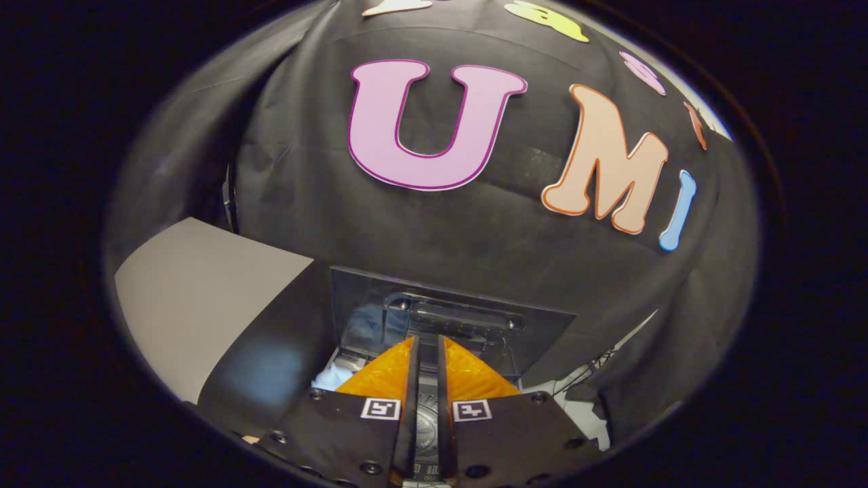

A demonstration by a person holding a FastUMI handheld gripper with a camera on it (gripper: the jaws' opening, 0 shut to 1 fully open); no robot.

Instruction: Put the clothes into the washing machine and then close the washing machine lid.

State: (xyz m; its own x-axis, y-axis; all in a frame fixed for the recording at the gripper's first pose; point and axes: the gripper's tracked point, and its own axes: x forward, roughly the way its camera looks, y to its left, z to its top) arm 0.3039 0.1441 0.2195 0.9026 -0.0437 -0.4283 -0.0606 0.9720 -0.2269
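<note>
Washing machine lid (447, 318) stands raised just beyond the gripper (428, 352); fingers nearly together, holding nothing. Pale cloth (330, 378) beneath the lid; closing remains.

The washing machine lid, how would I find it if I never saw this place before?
Look low down in front of the black cloth wall, right of the pale grey panel. The washing machine lid stands raised there, just beyond the tips of the orange tongs, whose fingers sit nearly together with nothing between them. It is the only dark, shiny flat plate with a long handle recess across it.
</note>
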